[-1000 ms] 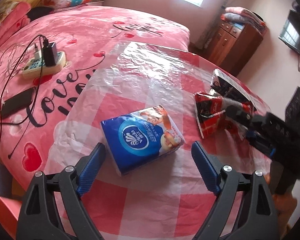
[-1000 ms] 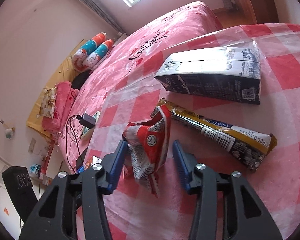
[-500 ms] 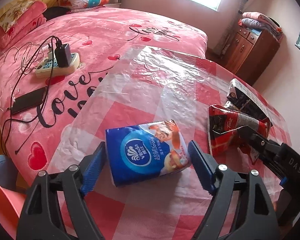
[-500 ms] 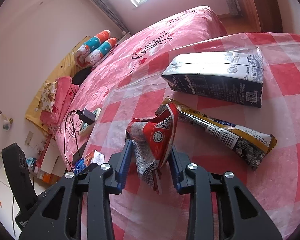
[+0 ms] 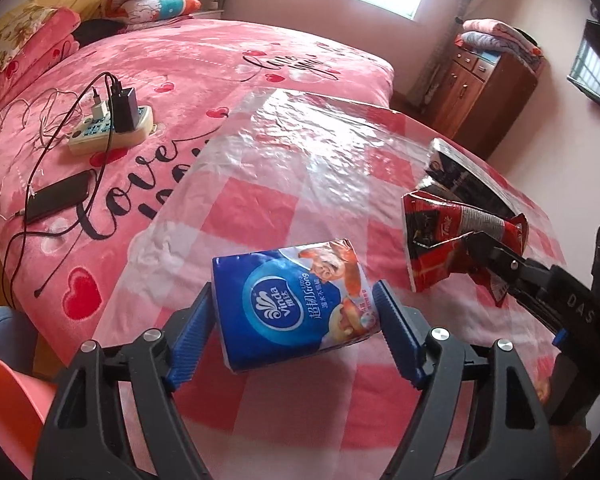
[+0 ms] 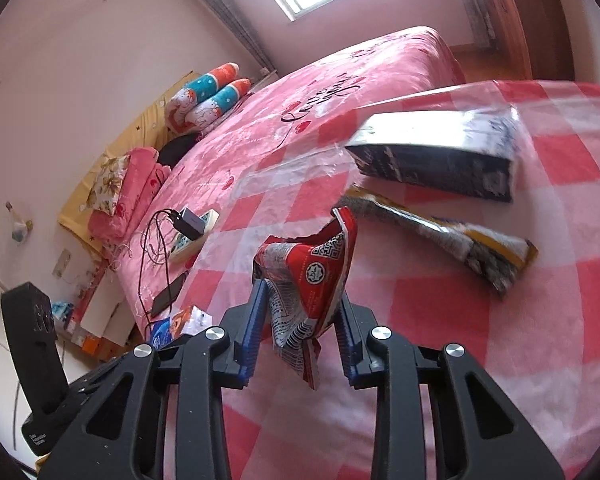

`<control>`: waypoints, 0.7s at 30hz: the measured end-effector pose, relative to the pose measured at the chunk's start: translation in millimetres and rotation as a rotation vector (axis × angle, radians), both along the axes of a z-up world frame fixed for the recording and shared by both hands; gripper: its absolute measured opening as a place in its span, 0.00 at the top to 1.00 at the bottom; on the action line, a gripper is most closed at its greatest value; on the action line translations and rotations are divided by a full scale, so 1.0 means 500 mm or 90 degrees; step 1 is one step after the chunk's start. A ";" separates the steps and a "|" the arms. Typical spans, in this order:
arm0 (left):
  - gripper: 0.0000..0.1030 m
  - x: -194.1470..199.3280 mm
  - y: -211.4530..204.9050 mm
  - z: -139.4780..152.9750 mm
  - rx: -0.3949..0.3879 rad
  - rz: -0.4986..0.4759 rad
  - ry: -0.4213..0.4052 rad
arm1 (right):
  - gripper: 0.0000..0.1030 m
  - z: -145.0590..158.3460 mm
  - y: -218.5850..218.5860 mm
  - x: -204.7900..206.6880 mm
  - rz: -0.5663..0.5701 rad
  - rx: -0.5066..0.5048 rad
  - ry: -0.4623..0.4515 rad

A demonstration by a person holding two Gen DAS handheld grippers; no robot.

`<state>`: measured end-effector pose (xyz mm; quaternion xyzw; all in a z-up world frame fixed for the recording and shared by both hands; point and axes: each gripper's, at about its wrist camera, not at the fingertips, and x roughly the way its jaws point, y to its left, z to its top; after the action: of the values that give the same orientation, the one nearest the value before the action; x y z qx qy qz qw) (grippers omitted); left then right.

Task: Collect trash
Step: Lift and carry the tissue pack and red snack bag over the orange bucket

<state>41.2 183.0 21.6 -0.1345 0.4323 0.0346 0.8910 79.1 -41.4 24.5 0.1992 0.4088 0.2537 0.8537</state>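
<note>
A: So, right side first. What has the right gripper (image 6: 300, 312) got?

B: Red snack wrapper (image 6: 308, 276), crumpled, pinched between both blue pads. Jaws narrow, clamped on it. Torn top edge sticks up toward twelve o'clock; a loose tail hangs below the pads. In the left wrist view the same wrapper (image 5: 456, 244) sits at about three o'clock, held clear of the cloth, I think, though the angle is poor.

A: And the left gripper (image 5: 296, 328)?

B: Its jaws have just been closing in, with a blue tissue pack (image 5: 296, 304) between them. Left pad looks to be at the pack's edge; the right pad stands just beside its other end. I read no firm squeeze, so still wide. The pack lies flat on the checked plastic tablecloth (image 5: 260, 208).

A: Other trash?

B: Right wrist view: a dark carton (image 6: 440, 156) lying on its side at one o'clock, blurred. A long yellow-edged wrapper (image 6: 452, 240) flat at two o'clock, between the carton and the held wrapper, apart from both.

A: Surroundings?

B: Pink bedspread (image 5: 220, 68) beyond the cloth. At ten o'clock in the left view, a power strip (image 5: 112, 132) with a black charger plugged in, and a phone (image 5: 58, 196) at nine, cabled. Wooden cabinet (image 5: 488, 92) at one o'clock.
</note>
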 end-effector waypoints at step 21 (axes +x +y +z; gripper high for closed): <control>0.24 -0.172 -0.010 0.014 -0.032 -0.073 -0.020 | 0.67 0.002 -0.078 -0.184 -0.031 0.040 0.041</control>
<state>-44.7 177.8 28.8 -0.1326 0.4261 -0.0295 0.8944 -13.0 -80.5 25.7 0.2439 0.4225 0.2395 0.8394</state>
